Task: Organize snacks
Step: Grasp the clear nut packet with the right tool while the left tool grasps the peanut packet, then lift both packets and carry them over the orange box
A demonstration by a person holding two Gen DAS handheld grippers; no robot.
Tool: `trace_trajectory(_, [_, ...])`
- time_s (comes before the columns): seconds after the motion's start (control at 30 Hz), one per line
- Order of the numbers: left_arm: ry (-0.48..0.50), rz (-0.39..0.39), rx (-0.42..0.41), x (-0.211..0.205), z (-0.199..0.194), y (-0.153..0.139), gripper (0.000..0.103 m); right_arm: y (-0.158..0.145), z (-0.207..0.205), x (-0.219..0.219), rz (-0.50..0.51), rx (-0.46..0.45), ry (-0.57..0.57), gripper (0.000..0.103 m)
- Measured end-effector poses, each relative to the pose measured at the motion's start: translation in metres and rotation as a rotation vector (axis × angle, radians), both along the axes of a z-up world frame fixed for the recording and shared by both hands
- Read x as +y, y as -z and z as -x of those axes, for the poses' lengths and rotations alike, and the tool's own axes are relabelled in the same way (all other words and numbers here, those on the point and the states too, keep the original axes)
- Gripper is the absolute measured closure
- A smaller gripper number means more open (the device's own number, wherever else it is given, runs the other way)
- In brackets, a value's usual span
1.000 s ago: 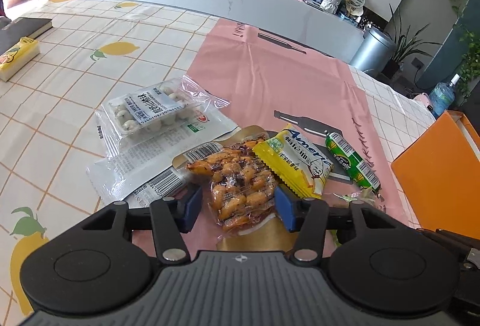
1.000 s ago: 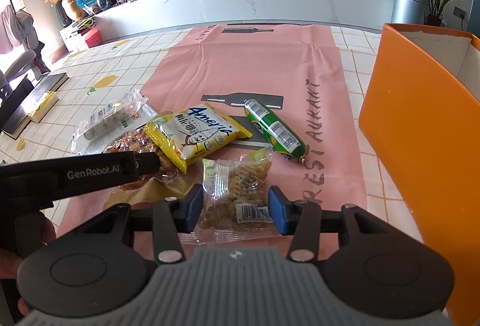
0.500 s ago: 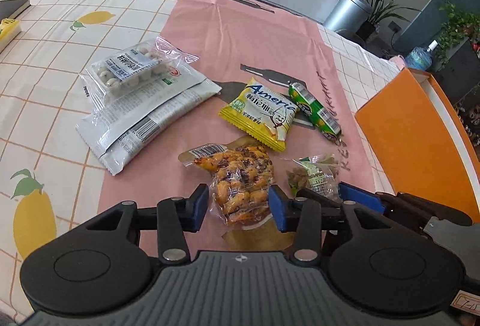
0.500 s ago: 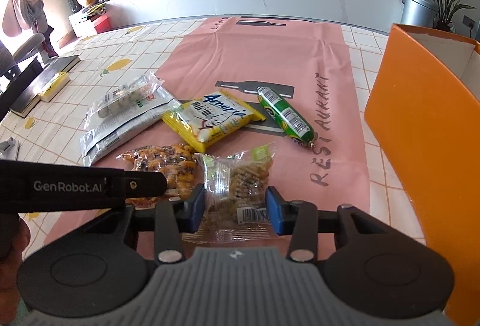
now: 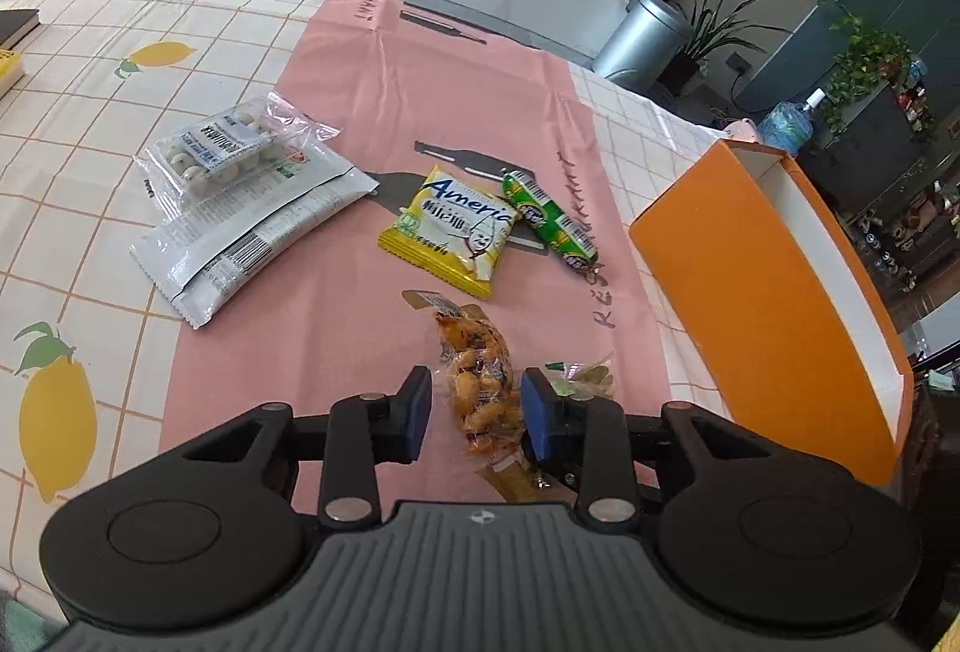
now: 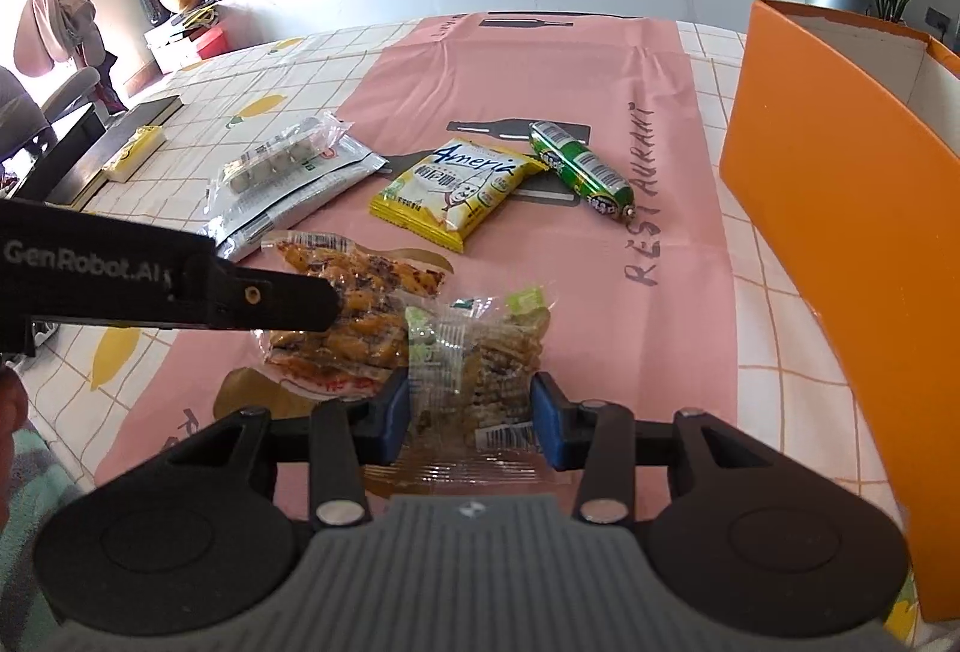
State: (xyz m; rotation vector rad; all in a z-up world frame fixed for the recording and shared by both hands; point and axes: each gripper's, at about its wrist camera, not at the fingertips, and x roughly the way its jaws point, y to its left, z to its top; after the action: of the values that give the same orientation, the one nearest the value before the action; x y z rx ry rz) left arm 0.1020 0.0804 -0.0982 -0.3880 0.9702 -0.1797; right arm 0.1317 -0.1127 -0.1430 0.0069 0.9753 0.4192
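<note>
Left fingers (image 5: 474,415) closing on orange peanut pack (image 5: 480,388), right fingers (image 6: 471,415) gripping clear snack packet (image 6: 474,352)

Both tongs, left tongs (image 5: 474,415) and right tongs (image 6: 471,415): black linkage arms, blue pads, silver pivot screws, ribbed grey housing. White "GenRobot.AI" lettering on left.

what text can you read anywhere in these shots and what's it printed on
"GenRobot.AI": side of the left gripper.
"Americ", cut off at the packet's edge: yellow snack packet; its Chinese characters are too small to read.
"RESTAURANT": pink table runner.
Too small or blurred to read: labels and barcodes on the green sausage, white pouches, white-ball pack, peanut pack and clear cracker pack.
</note>
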Motion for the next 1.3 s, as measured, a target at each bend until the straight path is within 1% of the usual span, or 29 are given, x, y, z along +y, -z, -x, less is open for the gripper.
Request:
trace_trajectory(0.2, [0.044, 0.011, -0.035, -0.021, 0.002, -0.008, 0.067, -0.001, 0.0, -0.018, -0.042, 0.052, 0.053, 0.064])
trace_trajectory(0.33, [0.059, 0.013, -0.055, -0.035, -0.003, -0.008, 0.067, 0.004, -0.007, -0.039, -0.14, 0.136, 0.084, 0.064])
trace_trajectory(0.43, [0.051, -0.011, -0.053, -0.043, -0.009, -0.006, 0.067, 0.007, -0.011, -0.053, -0.211, 0.18, 0.125, 0.064])
trace_trajectory(0.5, [0.04, -0.012, 0.007, -0.045, -0.014, 0.002, 0.067, 0.007, -0.01, -0.054, -0.221, 0.18, 0.128, 0.064])
trace_trajectory(0.57, [0.026, -0.053, 0.036, -0.049, -0.014, 0.009, 0.067, 0.007, -0.008, -0.053, -0.21, 0.166, 0.117, 0.064])
trace_trajectory(0.6, [0.019, -0.08, 0.03, -0.051, -0.013, 0.01, 0.067, 0.007, -0.007, -0.052, -0.204, 0.158, 0.111, 0.064])
trace_trajectory(0.67, [0.015, -0.101, 0.032, -0.051, -0.014, 0.012, 0.067, 0.006, -0.006, -0.052, -0.2, 0.149, 0.106, 0.064])
trace_trajectory(0.77, [0.001, -0.092, 0.041, -0.05, -0.017, 0.013, 0.066, 0.007, -0.008, -0.053, -0.208, 0.15, 0.107, 0.064])
trace_trajectory(0.87, [-0.016, -0.094, 0.054, -0.049, -0.021, 0.018, 0.059, 0.008, -0.007, -0.053, -0.205, 0.147, 0.104, 0.064])
trace_trajectory(0.97, [-0.03, -0.085, 0.06, -0.047, -0.025, 0.021, 0.055, 0.007, -0.007, -0.052, -0.203, 0.143, 0.102, 0.064])
trace_trajectory(1.07, [-0.053, -0.055, 0.061, -0.041, -0.027, 0.025, 0.053, 0.007, -0.007, -0.053, -0.21, 0.146, 0.11, 0.064])
trace_trajectory(1.2, [-0.072, -0.033, 0.067, -0.036, -0.027, 0.03, 0.051, 0.007, -0.007, -0.052, -0.203, 0.141, 0.112, 0.064])
trace_trajectory(1.3, [-0.09, -0.006, 0.077, -0.032, -0.029, 0.032, 0.051, 0.007, -0.006, -0.051, -0.198, 0.138, 0.113, 0.064])
